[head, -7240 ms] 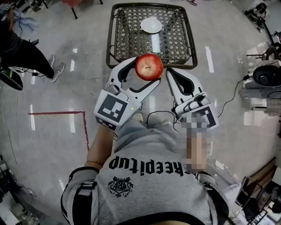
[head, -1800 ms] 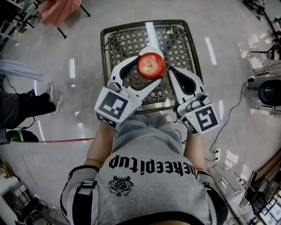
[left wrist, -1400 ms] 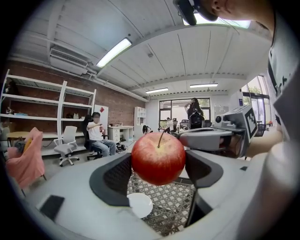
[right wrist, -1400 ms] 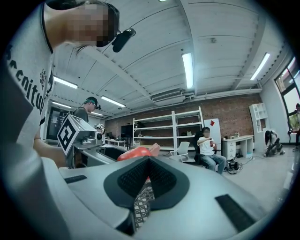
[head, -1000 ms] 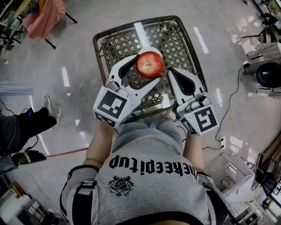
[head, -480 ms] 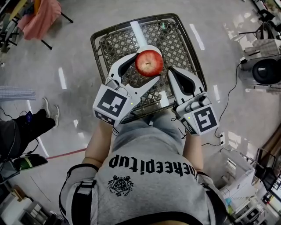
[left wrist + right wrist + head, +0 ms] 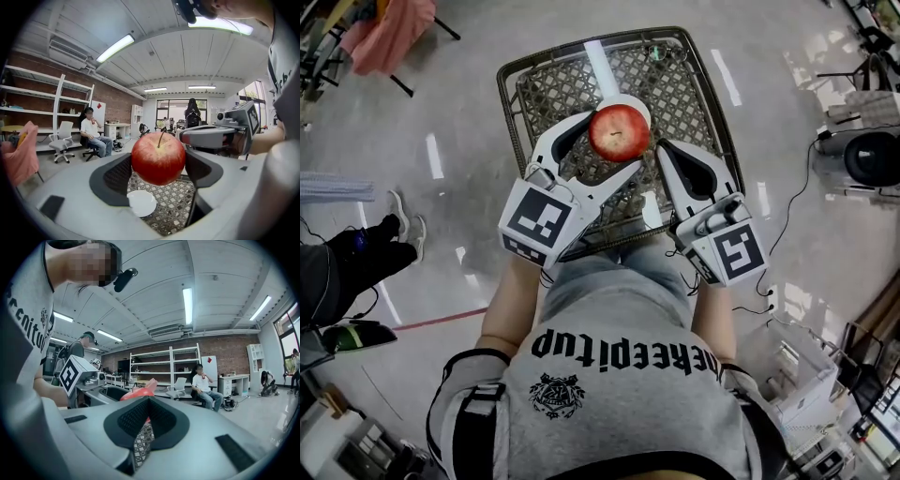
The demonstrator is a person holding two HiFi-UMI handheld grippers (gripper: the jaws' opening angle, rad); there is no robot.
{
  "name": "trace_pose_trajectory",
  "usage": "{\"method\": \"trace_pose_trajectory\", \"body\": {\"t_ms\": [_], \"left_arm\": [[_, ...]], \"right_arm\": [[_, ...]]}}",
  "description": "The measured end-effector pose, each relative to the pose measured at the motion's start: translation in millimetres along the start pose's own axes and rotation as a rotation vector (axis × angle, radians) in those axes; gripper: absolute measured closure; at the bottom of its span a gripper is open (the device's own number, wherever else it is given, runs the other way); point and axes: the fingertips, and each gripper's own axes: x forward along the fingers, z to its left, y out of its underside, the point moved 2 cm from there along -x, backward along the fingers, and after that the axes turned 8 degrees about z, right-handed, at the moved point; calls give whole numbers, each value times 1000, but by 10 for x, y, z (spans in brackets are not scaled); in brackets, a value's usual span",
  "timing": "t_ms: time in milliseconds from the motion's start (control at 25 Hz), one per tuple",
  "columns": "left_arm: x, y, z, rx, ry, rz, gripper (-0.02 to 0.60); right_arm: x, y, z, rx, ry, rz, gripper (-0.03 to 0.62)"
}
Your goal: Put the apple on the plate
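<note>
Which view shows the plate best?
Left gripper view: the white plate lies in plain sight on the mesh table, below the apple. Head view shows only its rim behind the apple; right gripper view shows none of it.

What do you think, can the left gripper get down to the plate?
Probably yes. The left gripper holds the apple over the plate on the table, and nothing shows between them. The right gripper is off to the side.
</note>
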Motion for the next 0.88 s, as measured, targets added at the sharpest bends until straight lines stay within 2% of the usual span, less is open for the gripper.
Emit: {"method": "trace_pose_trajectory", "body": {"t_ms": [880], "left_arm": [[485,48,388,-83,-107,64,184]], "right_arm": [[483,130,-563,29,-135,56,588]]}}
